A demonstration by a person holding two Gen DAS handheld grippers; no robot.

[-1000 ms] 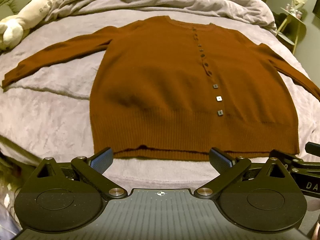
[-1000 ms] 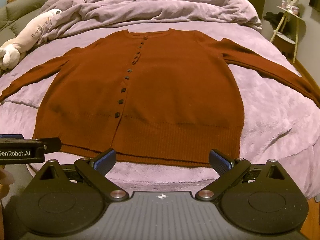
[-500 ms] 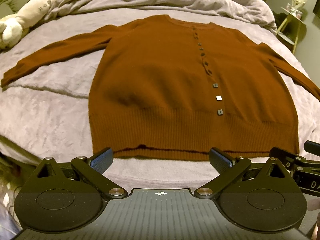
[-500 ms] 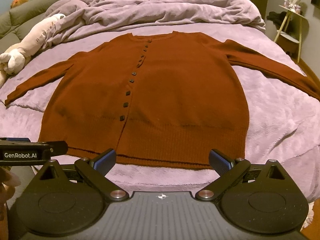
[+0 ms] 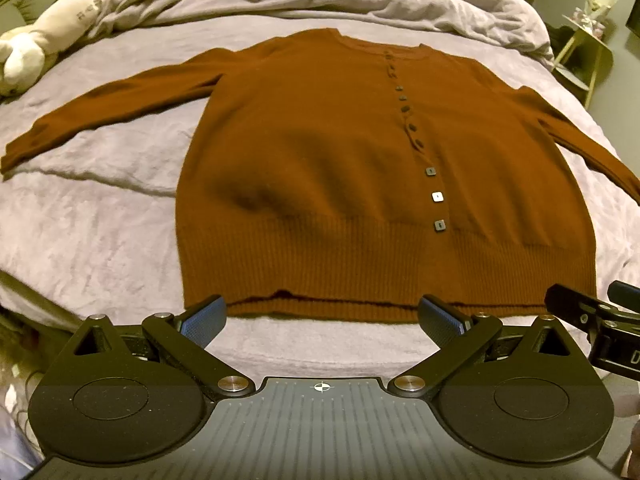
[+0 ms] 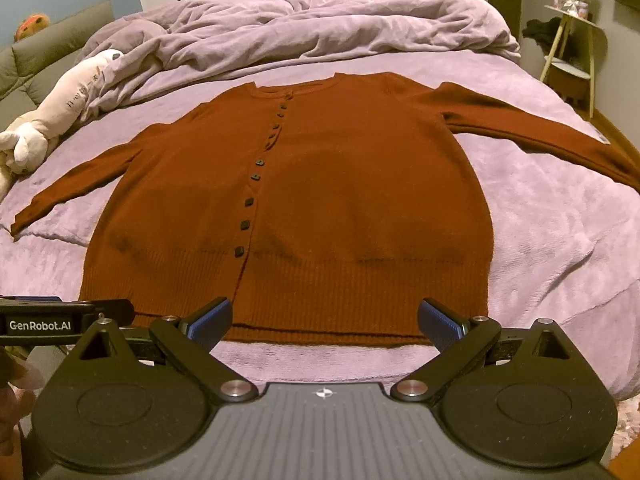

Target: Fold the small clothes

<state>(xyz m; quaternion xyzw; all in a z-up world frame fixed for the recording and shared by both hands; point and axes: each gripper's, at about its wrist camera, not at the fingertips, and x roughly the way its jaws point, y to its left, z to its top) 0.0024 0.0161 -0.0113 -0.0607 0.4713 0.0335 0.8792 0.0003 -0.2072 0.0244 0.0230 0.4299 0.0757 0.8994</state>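
Facing: rust-brown knitted button-front cardigan (image 5: pixel 320 184) lying flat, face up, on the lilac plush bedspread (image 5: pixel 80 232), both sleeves spread sideways.
Left sleeve: stretches out to the left, cuff well apart from the body, toward the cream plush toy (image 5: pixel 44 36).
Left gripper (image 5: pixel 322 316): jaws wide apart, holding nothing, just short of the ribbed hem's left half.
Long axis: hem nearest the tools, neckline farthest; button row running straight away.
Right gripper (image 6: pixel 324 320): likewise spread and empty, before the hem's right half.
Right sleeve: runs out rightward, nearer this tool.
Judgement: each sleeve falls to its own side's tool.
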